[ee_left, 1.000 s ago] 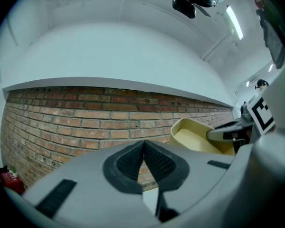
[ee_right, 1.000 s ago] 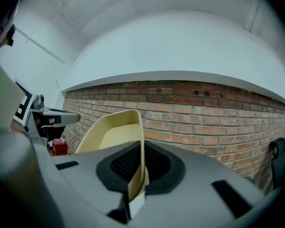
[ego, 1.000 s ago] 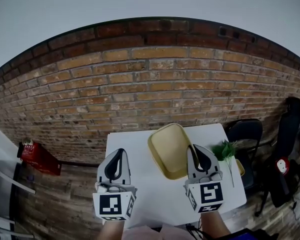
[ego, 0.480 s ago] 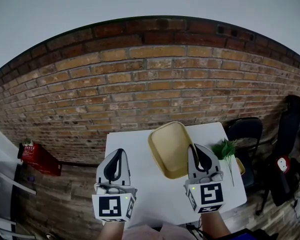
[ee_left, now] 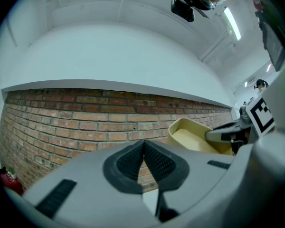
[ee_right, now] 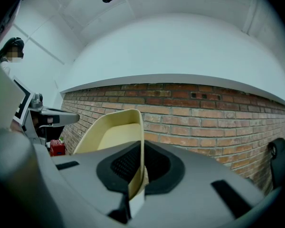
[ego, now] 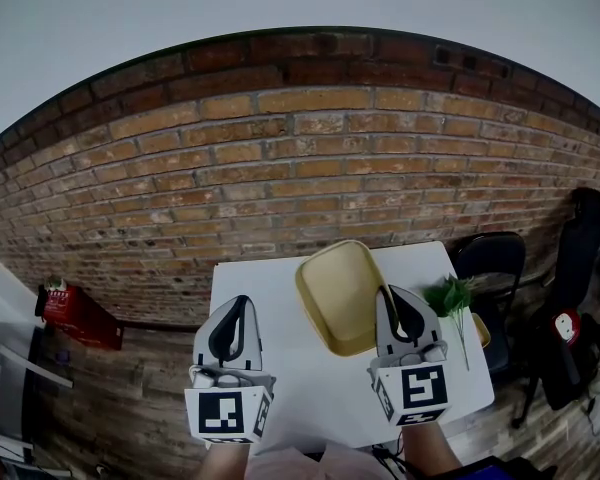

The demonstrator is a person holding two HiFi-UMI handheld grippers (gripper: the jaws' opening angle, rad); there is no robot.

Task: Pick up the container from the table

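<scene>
Hardly anything has moved in the last second: both tools sit where they were, the container keeps its tilt, and only the head view has tipped up slightly.

Nearest, the left gripper (ego: 242,303) has its 2 jaws pressed together with nothing between them, held over the table's (ego: 270,288) left part and well apart from the container. The right gripper (ego: 385,296) is clamped tight on 1 side wall of the yellow container (ego: 338,288). Its own view shows the thin wall pinched between the pads (ee_right: 154,163), with the open tray (ee_right: 115,133) rising ahead of the jaws against the brick wall (ego: 280,168).

The grasp looks done, and the container seems raised and tipped, its far end reaching past the table's back edge in the head view. What is left, at most, is lifting it fully clear.

No view shows the container's underside, so I cannot tell whether its near end has left the table, since the right gripper covers that end. The hands are cut off at the lower edge. Beside the green sprig (ego: 450,298), a yellowish thing at the table's right edge is too small to identify.
</scene>
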